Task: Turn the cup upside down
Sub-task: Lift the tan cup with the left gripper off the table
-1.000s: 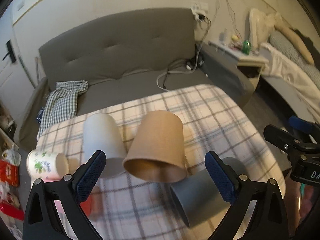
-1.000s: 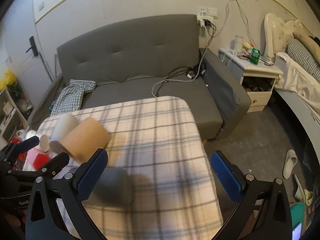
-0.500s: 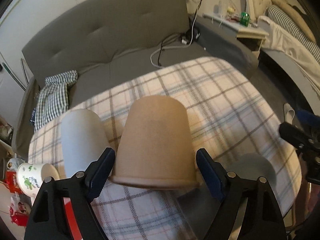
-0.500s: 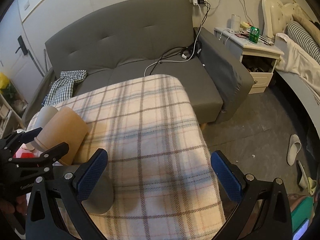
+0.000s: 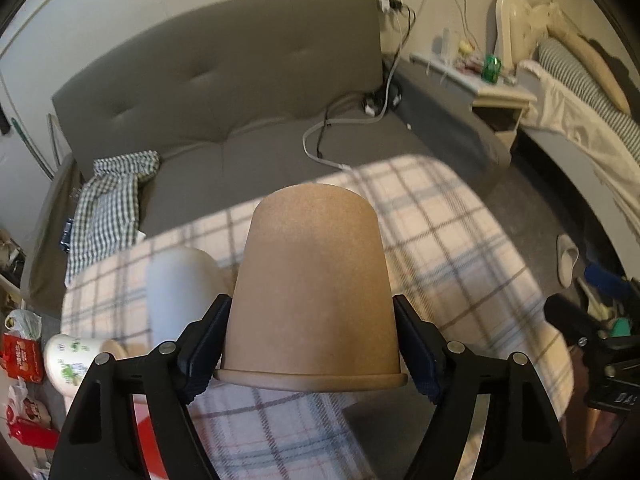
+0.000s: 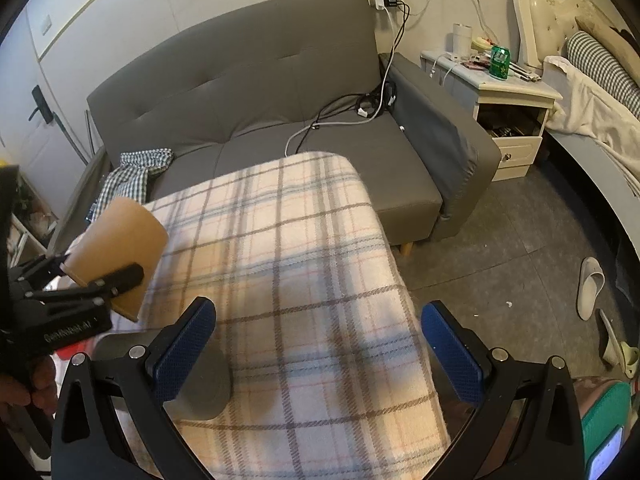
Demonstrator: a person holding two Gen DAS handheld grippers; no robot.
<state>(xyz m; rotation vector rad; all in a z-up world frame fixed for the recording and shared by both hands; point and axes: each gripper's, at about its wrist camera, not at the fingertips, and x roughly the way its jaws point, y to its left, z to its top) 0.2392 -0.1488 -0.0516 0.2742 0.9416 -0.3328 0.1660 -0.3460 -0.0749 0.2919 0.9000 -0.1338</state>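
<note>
My left gripper [image 5: 312, 356] is shut on a brown paper cup [image 5: 312, 292], its blue pads [image 5: 204, 354] pressing both sides near the rim. The cup's closed base points away from me and its rim faces the camera. In the right wrist view the brown cup [image 6: 120, 248] is held tilted above the left edge of the plaid table, with the left gripper [image 6: 108, 280] around it. My right gripper [image 6: 316, 352] is open and empty over the near part of the table.
A white cup [image 5: 180, 296] stands upside down left of the brown one. A grey cup [image 6: 204, 380] lies by my right gripper's left finger. A printed cup [image 5: 72, 360] lies at the table's left edge. The plaid cloth [image 6: 300, 260] covers the table; a grey sofa [image 6: 280, 100] is behind.
My left gripper has closed onto the brown cup and lifted it off the table. The right gripper has stayed open with little movement.
</note>
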